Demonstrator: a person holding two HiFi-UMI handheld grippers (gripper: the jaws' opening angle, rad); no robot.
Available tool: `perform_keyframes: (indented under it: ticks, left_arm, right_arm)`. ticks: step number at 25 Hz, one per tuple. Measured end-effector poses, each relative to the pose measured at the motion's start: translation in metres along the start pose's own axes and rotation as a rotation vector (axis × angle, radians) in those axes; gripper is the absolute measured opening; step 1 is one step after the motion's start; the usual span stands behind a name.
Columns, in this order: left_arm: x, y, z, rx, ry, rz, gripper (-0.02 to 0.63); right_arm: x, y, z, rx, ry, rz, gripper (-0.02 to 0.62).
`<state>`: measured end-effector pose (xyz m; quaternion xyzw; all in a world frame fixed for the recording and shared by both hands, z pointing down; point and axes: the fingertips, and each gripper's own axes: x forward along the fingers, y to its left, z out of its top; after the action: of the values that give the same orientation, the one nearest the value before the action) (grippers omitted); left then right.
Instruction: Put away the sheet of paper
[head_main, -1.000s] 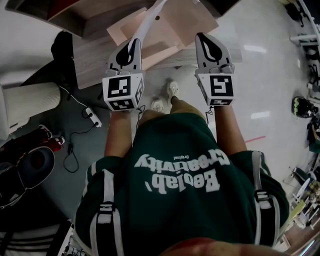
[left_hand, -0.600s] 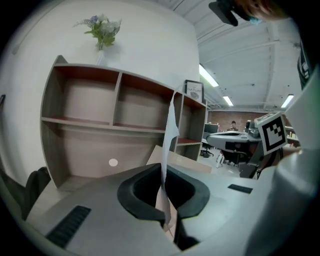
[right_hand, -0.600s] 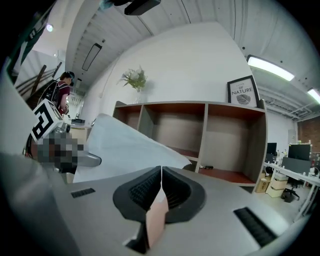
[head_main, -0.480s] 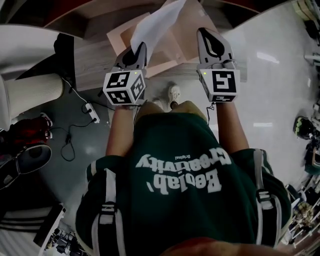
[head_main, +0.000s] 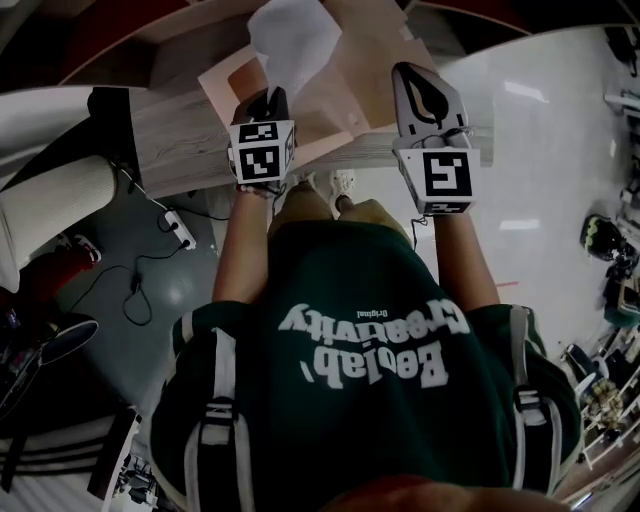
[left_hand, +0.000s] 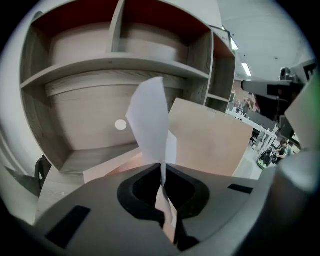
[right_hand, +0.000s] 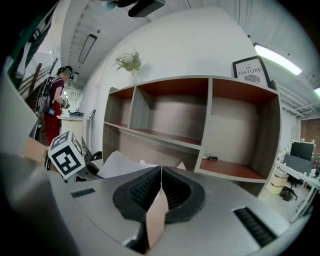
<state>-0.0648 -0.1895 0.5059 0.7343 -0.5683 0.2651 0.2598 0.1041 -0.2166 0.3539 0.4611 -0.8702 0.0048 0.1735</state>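
Left claw (left_hand: 163, 170) pinched shut on lower edge of sheet of paper (left_hand: 149, 117). Sheet stands up past the tips, curling. Right claw (right_hand: 160, 169) closed, apparently on tan folder cover (left_hand: 210, 137), propped open just right of left claw. Best approach: lay sheet flat on bottom leaf (left_hand: 112, 167) ahead of tips, edges squared, cover held clear, then let go.

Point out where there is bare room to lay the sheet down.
Bare: the wooden ledge left of the folder, and the folder's lower leaf beside the sheet. Crowded: the folder's near edge, where left tool and right tool grip.
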Motion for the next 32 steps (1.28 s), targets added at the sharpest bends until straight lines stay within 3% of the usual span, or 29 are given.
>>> perform_keyframes:
  ticks: [4,11,14,17,20,28,29,30,32]
  left_arm:
    - [0.028,0.024,-0.019,0.045,0.113,0.03,0.02]
    - [0.051,0.059,-0.052,0.264,0.269,0.065,0.022]
    - [0.056,0.063,-0.057,0.33,0.3,0.063,0.186]
    - [0.051,0.075,-0.054,0.39,0.3,0.104,0.238]
    - [0.038,0.091,-0.051,0.397,0.289,0.132,0.255]
    - [0.009,0.115,-0.052,0.384,0.255,0.131,0.25]
    - [0.008,0.115,-0.051,0.372,0.24,0.132,0.175]
    - [0.007,0.115,-0.047,0.355,0.217,0.136,0.057]
    - [0.003,0.109,-0.039,0.323,0.17,0.114,0.02]
  right_arm:
    - [0.023,0.004,0.007,-0.01,0.026,0.002,0.035]
    - [0.058,0.018,0.005,-0.016,0.063,0.005,0.035]
    - [0.068,0.023,0.005,-0.019,0.072,0.008,0.035]
    - [0.076,0.027,0.006,-0.018,0.078,0.011,0.035]
    - [0.082,0.029,0.009,-0.015,0.078,0.013,0.035]
    - [0.09,0.036,0.009,-0.015,0.079,0.012,0.035]
    - [0.09,0.037,0.01,-0.016,0.08,0.013,0.035]
    - [0.091,0.038,0.011,-0.017,0.08,0.013,0.035]
    - [0.091,0.039,0.013,-0.022,0.078,0.012,0.035]
